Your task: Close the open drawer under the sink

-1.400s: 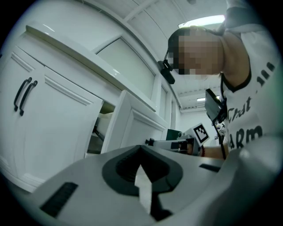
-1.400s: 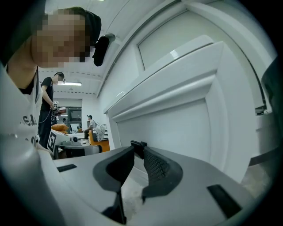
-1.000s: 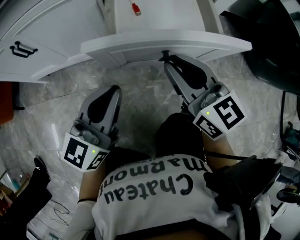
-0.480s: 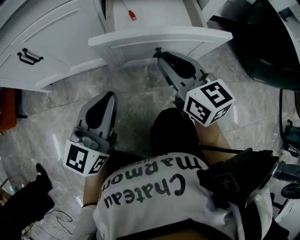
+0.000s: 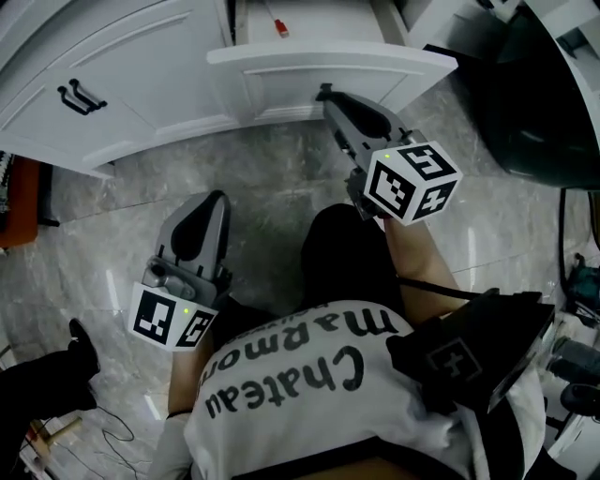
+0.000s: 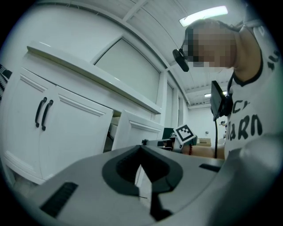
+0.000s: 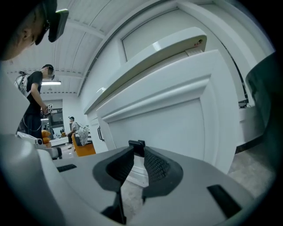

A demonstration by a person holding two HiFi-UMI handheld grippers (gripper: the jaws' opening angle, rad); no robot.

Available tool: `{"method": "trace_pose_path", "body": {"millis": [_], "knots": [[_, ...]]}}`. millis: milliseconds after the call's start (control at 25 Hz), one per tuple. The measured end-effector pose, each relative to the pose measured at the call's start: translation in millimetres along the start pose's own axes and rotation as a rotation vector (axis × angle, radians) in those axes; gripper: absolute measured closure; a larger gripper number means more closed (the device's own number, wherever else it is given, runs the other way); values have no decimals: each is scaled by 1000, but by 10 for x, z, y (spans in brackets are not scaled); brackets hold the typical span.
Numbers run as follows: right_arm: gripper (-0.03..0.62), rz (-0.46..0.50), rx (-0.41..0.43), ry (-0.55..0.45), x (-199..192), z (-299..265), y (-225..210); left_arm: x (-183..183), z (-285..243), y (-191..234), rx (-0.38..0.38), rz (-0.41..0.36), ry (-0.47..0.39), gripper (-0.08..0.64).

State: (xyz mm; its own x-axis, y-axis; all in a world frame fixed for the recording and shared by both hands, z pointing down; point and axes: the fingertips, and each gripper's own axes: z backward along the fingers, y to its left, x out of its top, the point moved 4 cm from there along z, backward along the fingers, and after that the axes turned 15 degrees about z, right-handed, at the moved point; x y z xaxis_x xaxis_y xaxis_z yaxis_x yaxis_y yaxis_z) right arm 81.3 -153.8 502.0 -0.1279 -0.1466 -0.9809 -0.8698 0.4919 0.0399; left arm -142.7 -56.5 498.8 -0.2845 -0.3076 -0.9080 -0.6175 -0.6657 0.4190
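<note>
The white drawer front (image 5: pixel 309 73) stands out from the cabinet under the sink counter (image 6: pixel 88 70). It fills the right gripper view (image 7: pixel 177 119) and shows ajar in the left gripper view (image 6: pixel 132 132). My right gripper (image 5: pixel 325 94) points level at the drawer front. Its tips (image 7: pixel 136 145) close on a small black handle (image 7: pixel 136 143), and the jaws are opening slightly. My left gripper (image 5: pixel 216 199) hangs lower over the floor, well back from the cabinet. Its fingers (image 6: pixel 141 149) are together with nothing between them.
A small red item (image 5: pixel 279 28) lies inside the drawer. A cabinet door with black handles (image 5: pixel 80 97) is to the left. A dark round object (image 5: pixel 544 94) stands at the right, an orange-red thing (image 5: pixel 19 202) at the left. The floor (image 5: pixel 272 178) is grey marble. People stand far off (image 7: pixel 33 101).
My right gripper has moved forward toward the cabinet with the drawer front, and it has rolled a little. My left gripper has drifted slightly back and up.
</note>
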Motion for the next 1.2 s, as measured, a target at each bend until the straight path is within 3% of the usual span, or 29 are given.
{"method": "trace_pose_path", "body": {"millis": [280, 680, 880, 1200], "knots": [[514, -11, -20, 1, 14, -83, -49, -28, 300, 79, 75, 3, -42, 552], [516, 33, -36, 14, 16, -257, -167, -107, 467, 47, 140, 36, -32, 552], [517, 51, -58, 18, 59, -381, -256, -19, 455, 21, 155, 21, -40, 552], [515, -10, -57, 5, 83, -531, -341, 10, 528, -11, 163, 24, -46, 552]]}}
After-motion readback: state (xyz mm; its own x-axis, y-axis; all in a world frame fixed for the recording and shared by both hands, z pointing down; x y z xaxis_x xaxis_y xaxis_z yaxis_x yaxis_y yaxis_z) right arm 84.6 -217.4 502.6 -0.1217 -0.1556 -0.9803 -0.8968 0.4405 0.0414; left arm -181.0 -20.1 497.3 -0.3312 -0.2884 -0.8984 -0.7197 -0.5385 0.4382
